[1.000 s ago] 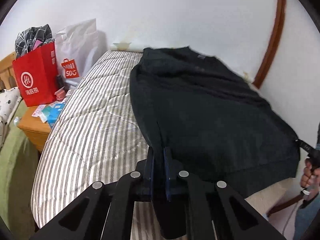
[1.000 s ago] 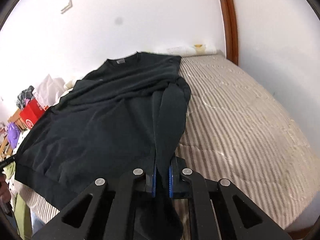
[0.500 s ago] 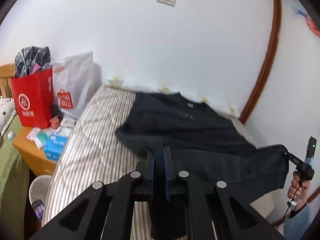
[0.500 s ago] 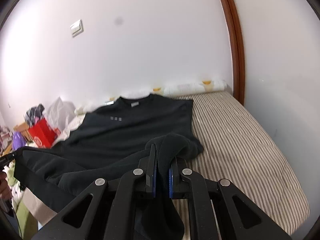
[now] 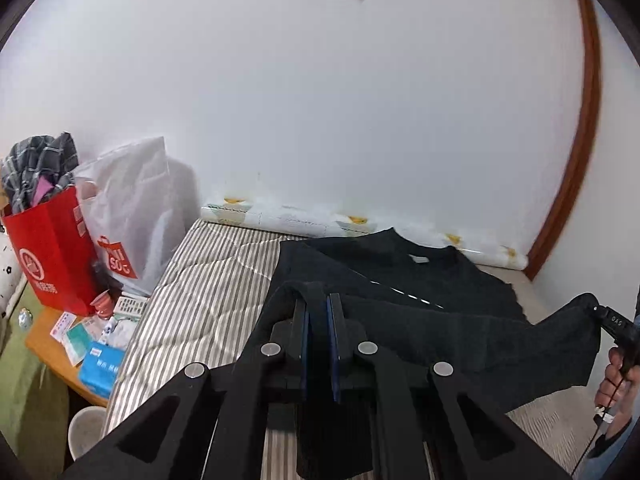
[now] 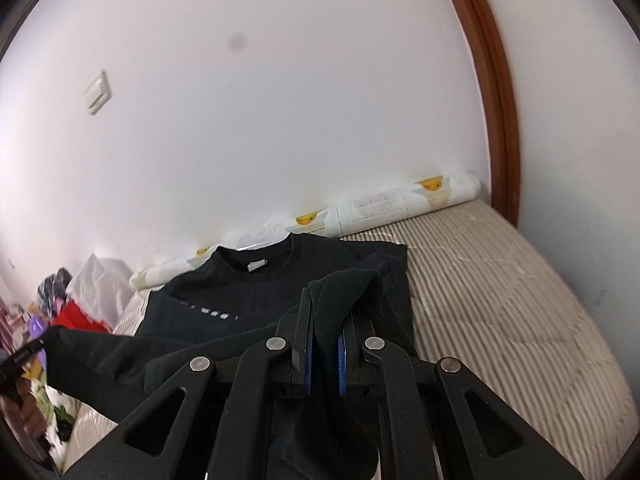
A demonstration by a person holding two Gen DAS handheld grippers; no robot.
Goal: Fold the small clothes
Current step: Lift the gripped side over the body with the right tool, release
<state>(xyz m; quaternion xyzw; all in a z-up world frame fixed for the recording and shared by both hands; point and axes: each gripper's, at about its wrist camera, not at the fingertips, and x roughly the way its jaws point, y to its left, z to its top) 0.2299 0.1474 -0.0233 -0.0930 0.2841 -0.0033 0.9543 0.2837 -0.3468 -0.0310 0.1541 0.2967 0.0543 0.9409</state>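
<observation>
Striped mattress [image 6: 500,280]; sweatshirt [image 6: 248,304] hem between hand-held grippers.

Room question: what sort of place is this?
Most likely a lived-in bedroom: a striped mattress against the wall, a black sweatshirt spread on it, and shopping bags over a cluttered bedside table.

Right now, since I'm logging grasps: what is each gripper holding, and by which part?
Both hold the black sweatshirt. The left gripper and the right gripper each pinch a bottom hem corner, lifted off the striped mattress.
</observation>
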